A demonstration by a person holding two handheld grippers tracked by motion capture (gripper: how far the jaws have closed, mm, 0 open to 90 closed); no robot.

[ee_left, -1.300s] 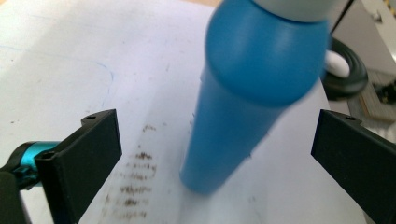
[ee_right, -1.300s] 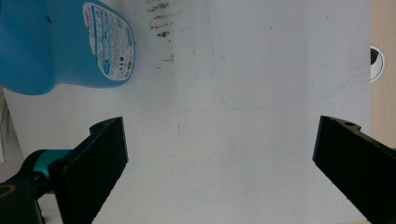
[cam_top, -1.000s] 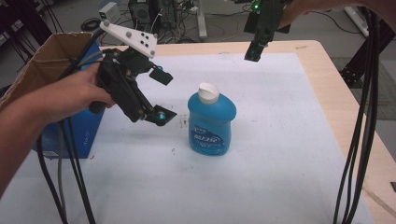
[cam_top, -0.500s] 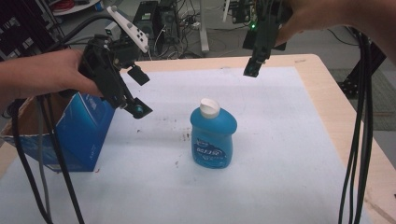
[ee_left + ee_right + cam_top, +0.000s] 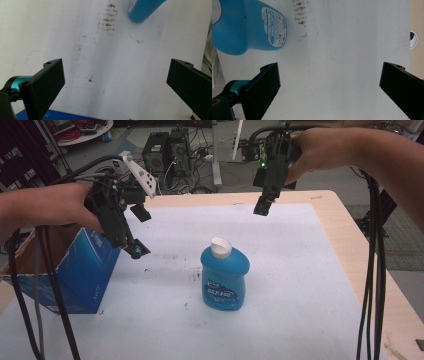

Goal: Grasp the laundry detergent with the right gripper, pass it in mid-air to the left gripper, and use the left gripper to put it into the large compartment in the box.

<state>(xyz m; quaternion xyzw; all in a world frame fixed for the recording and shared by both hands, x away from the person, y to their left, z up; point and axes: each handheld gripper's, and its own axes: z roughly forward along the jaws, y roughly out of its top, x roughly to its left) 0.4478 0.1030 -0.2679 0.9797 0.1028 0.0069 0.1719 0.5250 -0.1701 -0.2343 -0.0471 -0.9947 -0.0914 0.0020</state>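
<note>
Two tongs up in the air, both empty, jaws spread wide on each. The left tongs (image 5: 135, 232) hang above the near-left part of the white surface (image 5: 300, 285), right over the open top edge of the blue box (image 5: 82, 270). The right tongs (image 5: 263, 205) are held high over the far edge of the surface, jaws pointing down.

The blue bottle (image 5: 225, 280) stands upright with its white cap (image 5: 220, 247) on — between the two tongs, nearer the person than the right tongs, and off to the right of the left tongs. Neither tongs touch it; both are well apart from it.

Left gripper view: the left tongs (image 5: 113, 80) show nothing between the jaws but bare surface (image 5: 140, 70), with the bottle (image 5: 142, 8) far ahead past the tips and a strip of the box (image 5: 60, 116) just under the tips. Brown smudges (image 5: 108, 18) lie beside the bottle there.

Right gripper view: the right tongs (image 5: 329, 85) are also wide, surface (image 5: 352, 50) below them, and the bottle (image 5: 244, 30) sits ahead and off to the left-jaw side — label (image 5: 274, 27) facing the camera. Same brown smudges (image 5: 300, 15) just beside it.

A person's hand grips each tool — left hand (image 5: 65, 210), right hand (image 5: 312, 150). Cables (image 5: 370, 270) trail down the right side.
</note>
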